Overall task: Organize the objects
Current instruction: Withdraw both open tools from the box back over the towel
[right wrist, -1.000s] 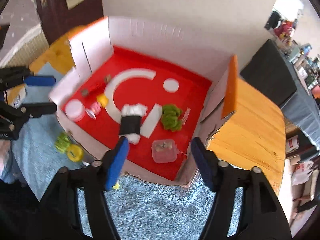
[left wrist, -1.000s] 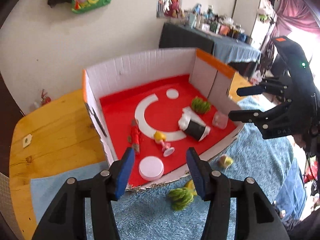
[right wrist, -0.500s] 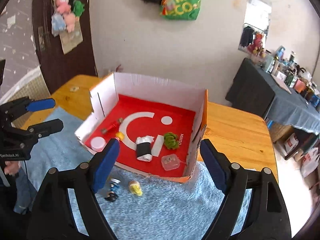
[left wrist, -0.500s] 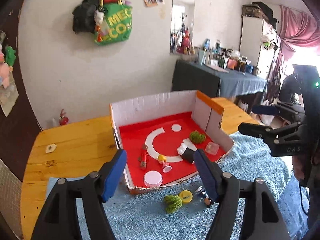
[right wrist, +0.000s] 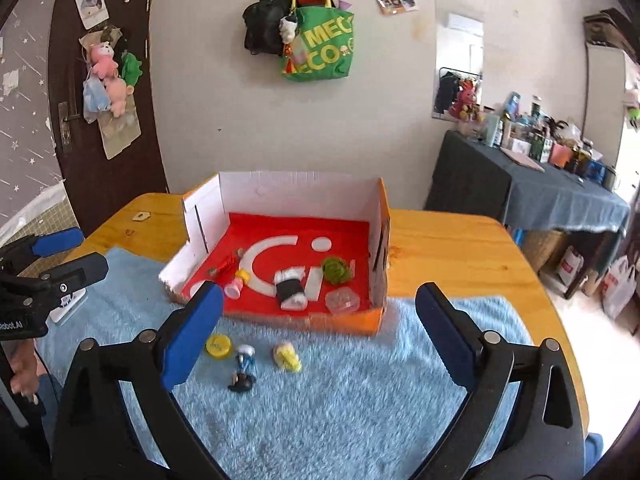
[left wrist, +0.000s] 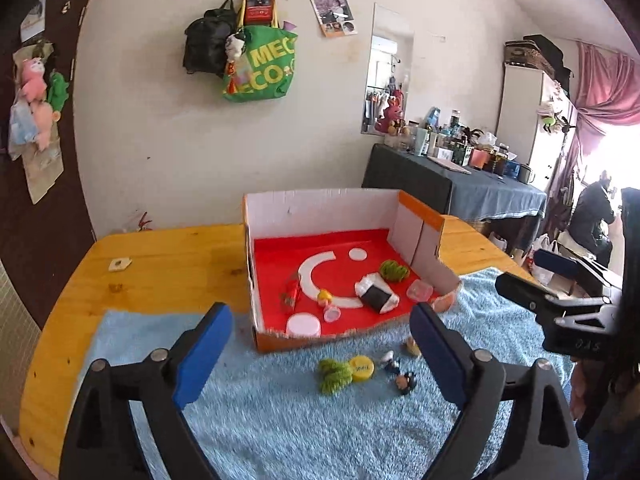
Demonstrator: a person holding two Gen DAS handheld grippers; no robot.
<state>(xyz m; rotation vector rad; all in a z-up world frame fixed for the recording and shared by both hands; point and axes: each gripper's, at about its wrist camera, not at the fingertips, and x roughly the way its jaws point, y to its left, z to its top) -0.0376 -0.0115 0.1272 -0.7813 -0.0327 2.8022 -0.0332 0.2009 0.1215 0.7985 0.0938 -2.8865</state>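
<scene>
An open cardboard box [left wrist: 320, 212] with a red floor stands on the table and holds a black-and-white roll [left wrist: 376, 296], a green fuzzy ball [left wrist: 394, 270], a clear container [left wrist: 419, 291], a white lid [left wrist: 303, 325] and small toys. On the blue towel [left wrist: 280, 420] before it lie a second green fuzzy piece [left wrist: 334, 374], a yellow cap [right wrist: 218, 346], a small figure [right wrist: 244, 368] and a yellow toy [right wrist: 287, 356]. My left gripper [left wrist: 318, 320] and right gripper [right wrist: 318, 292] hover short of the box. Their jaws are opening, with nothing between them.
The towel covers the near half of a wooden table [left wrist: 168, 264]. A dark side table [left wrist: 460, 184] crowded with bottles stands at the back right. Bags [right wrist: 316, 48] hang on the wall, and a brown door [right wrist: 100, 140] is at the left. A hand [right wrist: 24, 368] holds the left gripper.
Both grippers have drawn back from the box and tipped upward, so more of the room shows. Both pairs of jaws have spread much wider. The items on the towel have come fully into view.
</scene>
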